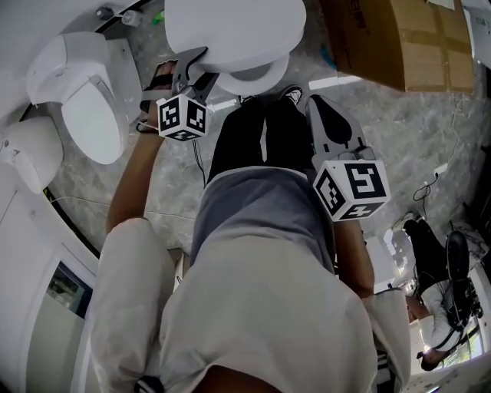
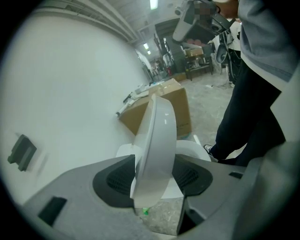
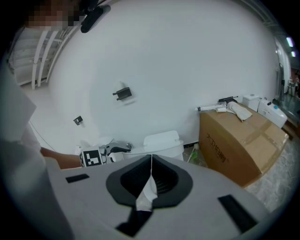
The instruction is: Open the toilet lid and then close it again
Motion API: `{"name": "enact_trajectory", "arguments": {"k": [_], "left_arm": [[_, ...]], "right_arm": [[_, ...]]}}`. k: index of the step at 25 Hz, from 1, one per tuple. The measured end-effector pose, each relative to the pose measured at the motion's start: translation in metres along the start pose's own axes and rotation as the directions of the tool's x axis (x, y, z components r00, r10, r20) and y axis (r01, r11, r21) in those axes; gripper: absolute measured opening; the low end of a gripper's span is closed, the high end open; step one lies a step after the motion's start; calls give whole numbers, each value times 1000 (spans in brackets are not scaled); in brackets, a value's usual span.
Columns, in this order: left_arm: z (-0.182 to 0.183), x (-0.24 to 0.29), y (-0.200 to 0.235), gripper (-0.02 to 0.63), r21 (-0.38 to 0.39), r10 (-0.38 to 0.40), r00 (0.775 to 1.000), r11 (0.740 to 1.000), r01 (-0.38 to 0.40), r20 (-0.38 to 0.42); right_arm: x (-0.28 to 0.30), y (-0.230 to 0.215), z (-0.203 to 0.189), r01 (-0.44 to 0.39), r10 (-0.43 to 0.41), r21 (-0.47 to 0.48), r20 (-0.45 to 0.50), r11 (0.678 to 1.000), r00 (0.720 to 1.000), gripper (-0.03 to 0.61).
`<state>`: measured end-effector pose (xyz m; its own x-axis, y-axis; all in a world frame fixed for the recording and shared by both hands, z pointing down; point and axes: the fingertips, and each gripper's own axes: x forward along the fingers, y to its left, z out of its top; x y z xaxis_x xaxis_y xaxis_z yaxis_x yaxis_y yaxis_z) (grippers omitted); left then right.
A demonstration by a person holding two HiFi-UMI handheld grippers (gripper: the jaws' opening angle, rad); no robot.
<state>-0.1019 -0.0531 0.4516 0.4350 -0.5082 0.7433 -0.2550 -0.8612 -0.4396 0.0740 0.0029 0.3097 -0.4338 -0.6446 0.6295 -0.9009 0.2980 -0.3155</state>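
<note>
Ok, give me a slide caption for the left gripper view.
Left gripper clamped on the rim of the partly raised white toilet lid, a cardboard box by the wall behind.

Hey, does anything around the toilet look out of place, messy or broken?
Nothing looks spilled or damaged. The lid stands tilted, partway up, but only because the left gripper grips its edge. A small green bit lies loose on the floor nearby.
</note>
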Motion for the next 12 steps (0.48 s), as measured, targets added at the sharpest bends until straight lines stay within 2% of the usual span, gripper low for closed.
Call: {"name": "enact_trajectory", "arguments": {"k": [12], "left_arm": [[-13,12,-39,221,55,16,999,998,-14,-37]], "right_arm": [[17,-19,-15,-18,14,-60,-68,998,998,11]]}}
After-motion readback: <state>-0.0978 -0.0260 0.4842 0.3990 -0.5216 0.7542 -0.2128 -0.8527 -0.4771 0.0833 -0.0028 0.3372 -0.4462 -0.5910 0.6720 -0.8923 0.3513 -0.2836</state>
